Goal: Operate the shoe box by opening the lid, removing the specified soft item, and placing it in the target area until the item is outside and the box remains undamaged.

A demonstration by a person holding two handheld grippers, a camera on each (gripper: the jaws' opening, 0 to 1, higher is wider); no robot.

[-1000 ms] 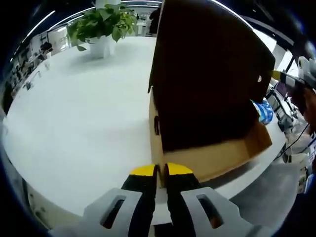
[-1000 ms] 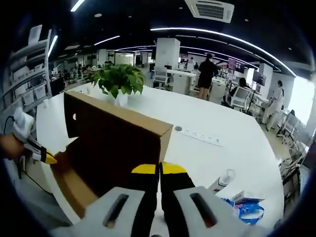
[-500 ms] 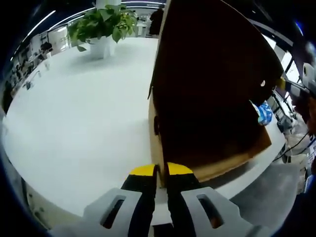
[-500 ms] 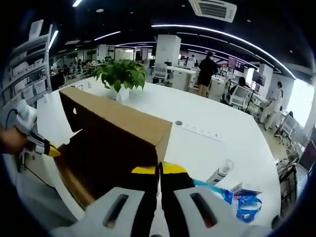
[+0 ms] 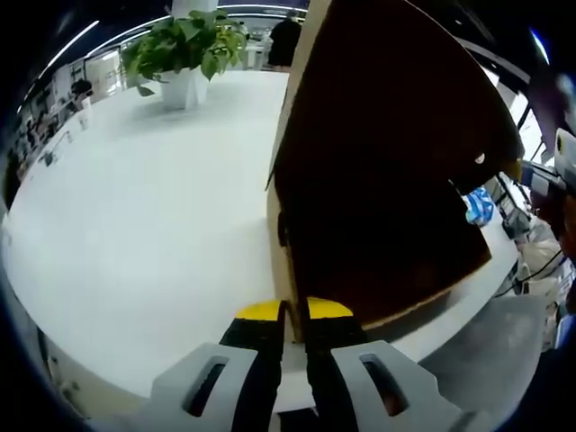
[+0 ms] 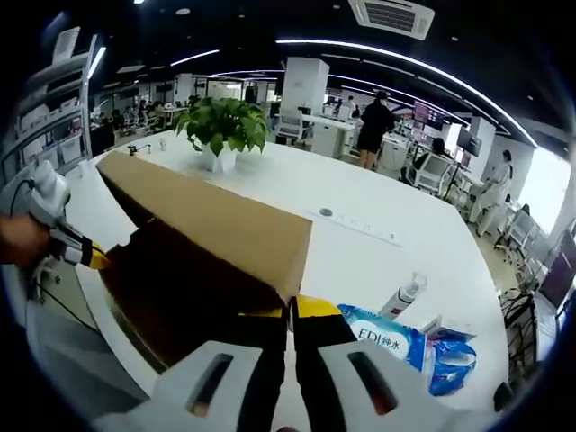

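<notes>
Left gripper view, left to right: noted potted plant [image 5: 184, 45] in white pot at far side of white table [image 5: 135, 225]. Saw shoe box [image 5: 378, 207] standing on table near its front edge, cardboard outside, dark brown inside, lid raised steeply. Found left tongs [image 5: 294, 310] with yellow tips closed together, pinching the near cardboard corner of the box wall. Spotted blue packet [image 5: 480, 205] past the box's right edge; print unreadable there. Glimpsed right tongs [image 5: 531, 173] at far right edge with yellow tip near the lid's far corner.

Right gripper view, left to right: saw left tongs [image 6: 76, 250], held by a hand [image 6: 18, 241], yellow tip at the box's far corner. Noted shoe box [image 6: 207, 252] lid spanning the middle, dark interior beneath; contents not discernible, soft item not identifiable. Found right tongs [image 6: 290, 310] closed on the lid's near corner. Noted power strip [image 6: 355, 227] set in table [image 6: 360, 261] beyond. Read "EDI" plus two Chinese characters on blue wipes packet [image 6: 387, 333] lying just right of the tongs; white spray bottle [image 6: 400, 295] beside it. Saw people standing among desks in background.
</notes>
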